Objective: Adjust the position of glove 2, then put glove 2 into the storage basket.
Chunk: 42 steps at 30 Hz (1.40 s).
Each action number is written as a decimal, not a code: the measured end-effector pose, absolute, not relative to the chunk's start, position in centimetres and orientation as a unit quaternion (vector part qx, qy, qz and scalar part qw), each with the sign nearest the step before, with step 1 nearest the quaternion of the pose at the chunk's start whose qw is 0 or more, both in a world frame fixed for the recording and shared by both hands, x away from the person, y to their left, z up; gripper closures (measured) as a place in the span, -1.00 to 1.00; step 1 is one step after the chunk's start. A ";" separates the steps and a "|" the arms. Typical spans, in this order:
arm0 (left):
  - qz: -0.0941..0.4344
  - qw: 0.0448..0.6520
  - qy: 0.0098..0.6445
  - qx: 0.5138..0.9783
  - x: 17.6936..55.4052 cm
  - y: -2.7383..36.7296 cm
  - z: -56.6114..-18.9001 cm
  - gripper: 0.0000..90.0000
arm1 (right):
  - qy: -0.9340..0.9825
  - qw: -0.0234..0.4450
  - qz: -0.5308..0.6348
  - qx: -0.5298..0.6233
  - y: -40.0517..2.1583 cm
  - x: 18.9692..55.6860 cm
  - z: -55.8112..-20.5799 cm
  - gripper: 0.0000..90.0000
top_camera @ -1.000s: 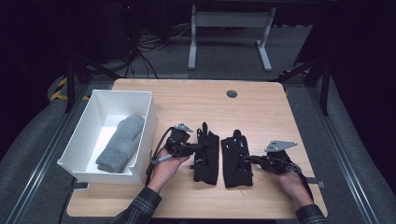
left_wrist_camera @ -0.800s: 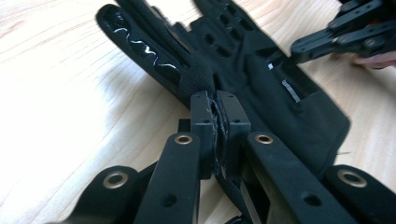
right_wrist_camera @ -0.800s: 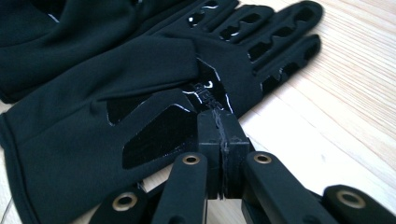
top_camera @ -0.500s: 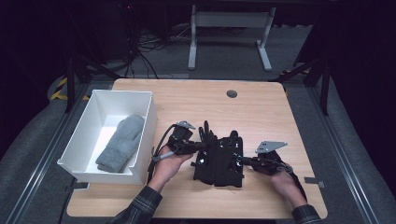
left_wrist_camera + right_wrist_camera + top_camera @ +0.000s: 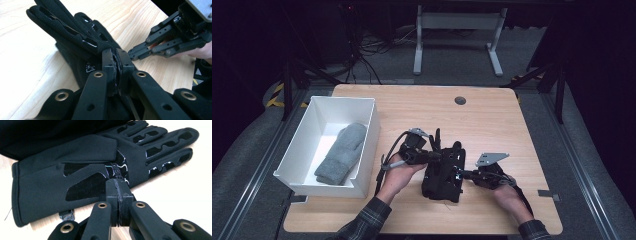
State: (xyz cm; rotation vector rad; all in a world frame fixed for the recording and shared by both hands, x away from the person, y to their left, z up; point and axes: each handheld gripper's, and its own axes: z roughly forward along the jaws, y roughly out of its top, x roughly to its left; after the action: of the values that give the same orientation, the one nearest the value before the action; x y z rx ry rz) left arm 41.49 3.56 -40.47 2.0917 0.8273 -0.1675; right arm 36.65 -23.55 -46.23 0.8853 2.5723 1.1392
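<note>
Black gloves (image 5: 443,172) stacked mid-table (image 5: 492,120), right of white bin (image 5: 362,145). Left gripper (image 5: 116,62) clamped on glove edge. Right gripper (image 5: 119,188) pinched shut at other glove's edge.

So it's a light wood table (image 5: 492,115) with rounded corners and a dark round grommet hole (image 5: 460,100) near the far edge. On the left side sits a white rectangular bin (image 5: 367,145), slightly angled. Just right of it, toward the near edge, a pair of black gloves (image 5: 443,175) lies stacked flat on the wood, fingers pointing away.
</note>
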 end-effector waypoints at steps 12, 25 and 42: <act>-0.074 0.407 0.323 0.851 41.4 1.6 -41.9 0.93 | 0.876 0.088 0.386 0.274 -20.9 36.8 -46.5 1.00; -0.081 0.415 0.313 0.850 41.1 0.7 -42.4 0.67 | 0.876 0.094 0.392 0.266 -20.1 36.8 -46.3 0.98; -0.093 0.356 0.282 0.886 39.5 -1.7 -44.6 0.99 | 0.848 0.161 0.369 0.346 -26.2 37.8 -45.9 -0.02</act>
State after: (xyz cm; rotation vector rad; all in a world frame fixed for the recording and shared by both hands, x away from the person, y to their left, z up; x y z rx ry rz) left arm 39.47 -1.66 -44.64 2.2883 0.7296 -0.2403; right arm 37.75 -26.20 -45.92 0.9873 2.4197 1.0522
